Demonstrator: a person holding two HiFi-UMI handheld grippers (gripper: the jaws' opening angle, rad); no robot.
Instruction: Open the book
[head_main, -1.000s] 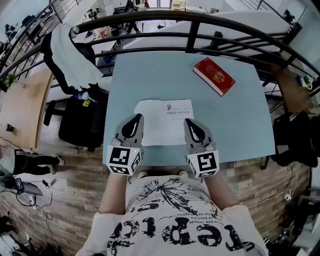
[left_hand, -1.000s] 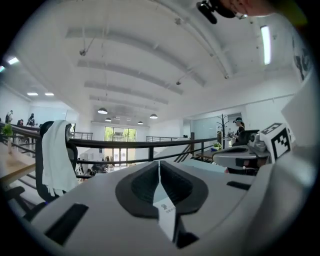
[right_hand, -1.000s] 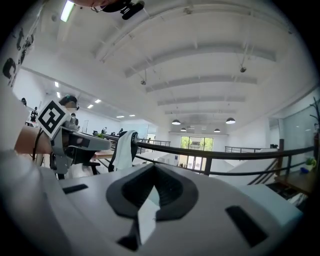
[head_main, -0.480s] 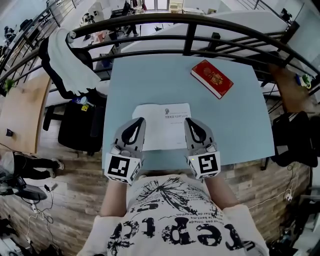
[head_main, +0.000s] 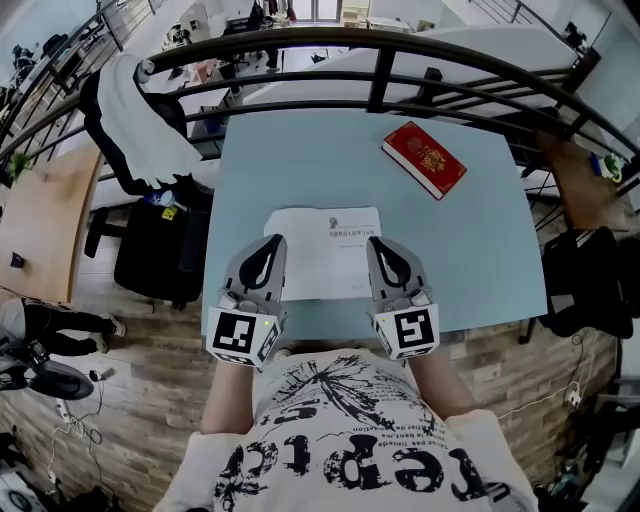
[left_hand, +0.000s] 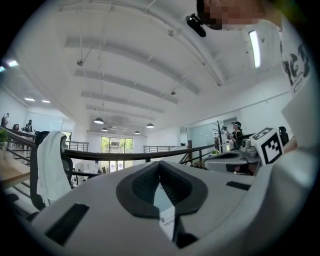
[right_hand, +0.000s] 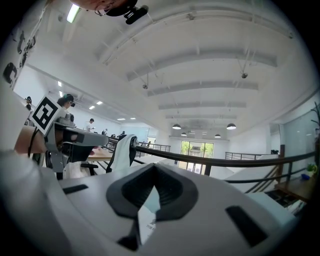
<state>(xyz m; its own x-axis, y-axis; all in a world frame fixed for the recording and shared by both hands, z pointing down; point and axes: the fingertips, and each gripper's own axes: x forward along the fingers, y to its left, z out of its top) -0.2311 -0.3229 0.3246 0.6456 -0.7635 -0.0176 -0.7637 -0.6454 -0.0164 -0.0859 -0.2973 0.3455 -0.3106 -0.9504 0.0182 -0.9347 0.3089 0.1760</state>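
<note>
A red book (head_main: 427, 158) lies closed at the far right of the light blue table (head_main: 470, 250). In the middle of the table a white printed sheet or thin booklet (head_main: 322, 252) lies flat. My left gripper (head_main: 272, 240) hovers level over the sheet's near left part and is shut with nothing in it. My right gripper (head_main: 377, 242) hovers over the sheet's near right part and is also shut and empty. In the left gripper view the left gripper's (left_hand: 159, 164) jaws meet at the tip. The right gripper's (right_hand: 154, 167) jaws do the same in its own view.
A curved black railing (head_main: 380, 45) runs behind the table. A black chair draped with a white cloth (head_main: 140, 110) stands at the left. A dark bag (head_main: 585, 280) sits on the floor at the right. The table's near edge lies just under the grippers.
The left gripper has risen a little toward the camera, with its marker cube lower in the picture. The right gripper, the sheet and the red book have stayed put.
</note>
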